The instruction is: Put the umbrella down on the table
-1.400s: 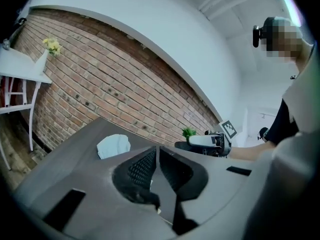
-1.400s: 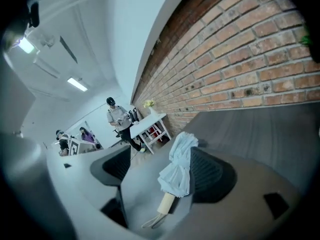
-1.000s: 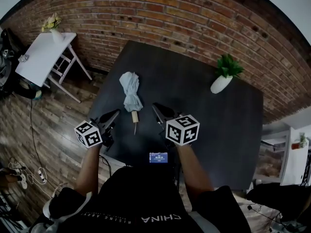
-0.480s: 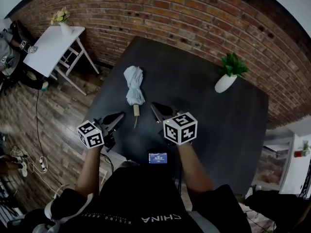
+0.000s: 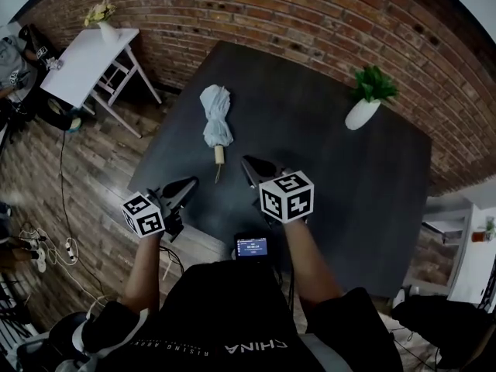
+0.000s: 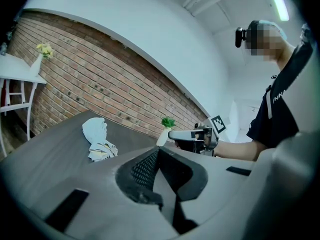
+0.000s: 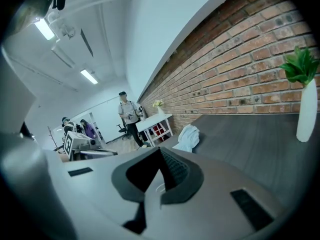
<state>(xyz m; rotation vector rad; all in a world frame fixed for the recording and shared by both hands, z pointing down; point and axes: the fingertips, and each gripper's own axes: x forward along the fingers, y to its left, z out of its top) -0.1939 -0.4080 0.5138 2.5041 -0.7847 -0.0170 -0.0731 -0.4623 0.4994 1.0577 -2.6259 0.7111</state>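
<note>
Dark table (image 5: 333, 169) before a brick wall (image 5: 310, 14): one folded umbrella (image 5: 216, 122) lies on it, both claws empty.
The umbrella rests near the table's left edge, handle toward the person, apart from both grippers; the thin piece beyond the handle is hard to make out. The left gripper (image 5: 190, 183) and right gripper (image 5: 246, 163) hover by the near edge, each with jaws closed together on nothing. The person's torso hides part of that edge. One potted plant (image 5: 368, 99) stands far right, with wide bare tabletop between.
</note>
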